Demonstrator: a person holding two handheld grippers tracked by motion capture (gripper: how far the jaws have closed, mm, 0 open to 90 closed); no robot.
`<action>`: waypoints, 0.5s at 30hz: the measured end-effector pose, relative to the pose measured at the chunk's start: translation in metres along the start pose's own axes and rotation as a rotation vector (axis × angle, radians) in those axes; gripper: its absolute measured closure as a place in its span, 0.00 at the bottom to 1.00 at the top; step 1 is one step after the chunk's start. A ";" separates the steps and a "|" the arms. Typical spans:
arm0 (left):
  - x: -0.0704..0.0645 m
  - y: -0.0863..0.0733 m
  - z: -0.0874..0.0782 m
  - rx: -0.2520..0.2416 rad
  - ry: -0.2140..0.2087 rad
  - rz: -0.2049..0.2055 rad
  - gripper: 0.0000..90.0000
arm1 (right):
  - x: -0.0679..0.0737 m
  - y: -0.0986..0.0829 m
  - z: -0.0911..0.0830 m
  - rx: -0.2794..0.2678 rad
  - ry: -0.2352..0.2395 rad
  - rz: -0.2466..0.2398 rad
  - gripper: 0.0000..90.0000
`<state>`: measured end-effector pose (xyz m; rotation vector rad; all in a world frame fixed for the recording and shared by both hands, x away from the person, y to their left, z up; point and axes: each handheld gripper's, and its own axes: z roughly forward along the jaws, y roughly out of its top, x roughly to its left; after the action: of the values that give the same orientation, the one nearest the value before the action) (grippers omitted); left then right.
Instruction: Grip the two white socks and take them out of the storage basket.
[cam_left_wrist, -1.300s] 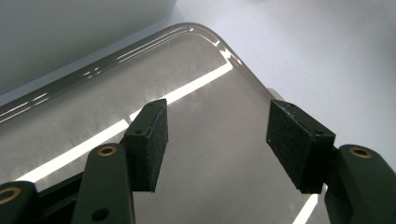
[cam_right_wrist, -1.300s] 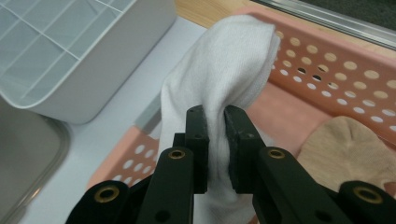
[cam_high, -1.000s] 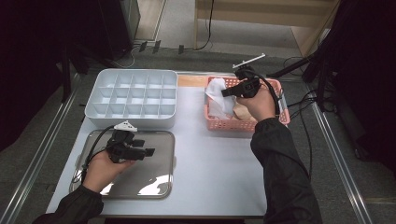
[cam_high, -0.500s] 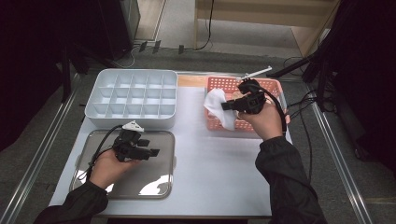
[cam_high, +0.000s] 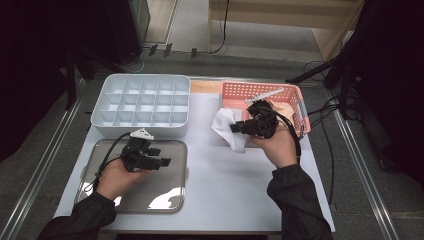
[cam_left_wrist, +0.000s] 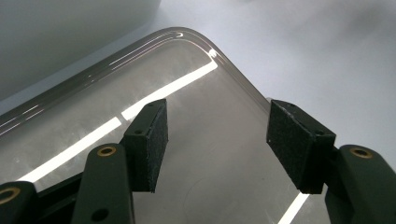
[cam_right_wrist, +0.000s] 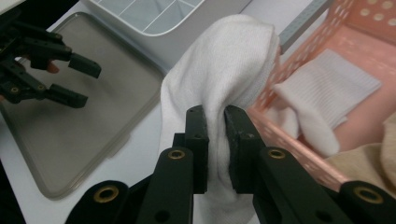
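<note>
I count one white sock (cam_right_wrist: 224, 74) pinched between the pads of my right gripper (cam_right_wrist: 215, 140), hanging over the left rim of the single pink basket (cam_high: 295, 95), where one more white sock (cam_right_wrist: 322, 88) and one beige cloth (cam_right_wrist: 369, 163) lie inside. There is also one white divided box (cam_high: 142, 102) at the back left and one metal tray (cam_high: 170, 200) in front of it. My left gripper (cam_left_wrist: 217, 140) hovers low over that tray with its jaws spread and nothing between them, pointing right, while my right hand (cam_high: 277, 145) holds its gripper pointing left.
</note>
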<state>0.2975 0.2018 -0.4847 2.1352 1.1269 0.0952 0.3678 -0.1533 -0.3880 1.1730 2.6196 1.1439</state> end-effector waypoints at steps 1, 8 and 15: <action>0.000 0.000 0.000 0.001 0.000 0.002 0.45 | 0.002 -0.002 0.001 -0.002 0.004 -0.001 0.91; 0.000 0.000 0.000 -0.010 0.002 0.009 0.48 | 0.012 -0.017 0.005 -0.006 0.016 -0.011 0.91; 0.000 0.000 0.000 -0.014 0.007 0.009 0.48 | 0.014 -0.027 0.011 -0.003 0.024 -0.009 0.91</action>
<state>0.2972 0.2021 -0.4844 2.1291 1.1173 0.1145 0.3446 -0.1493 -0.4099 1.1537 2.6368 1.1673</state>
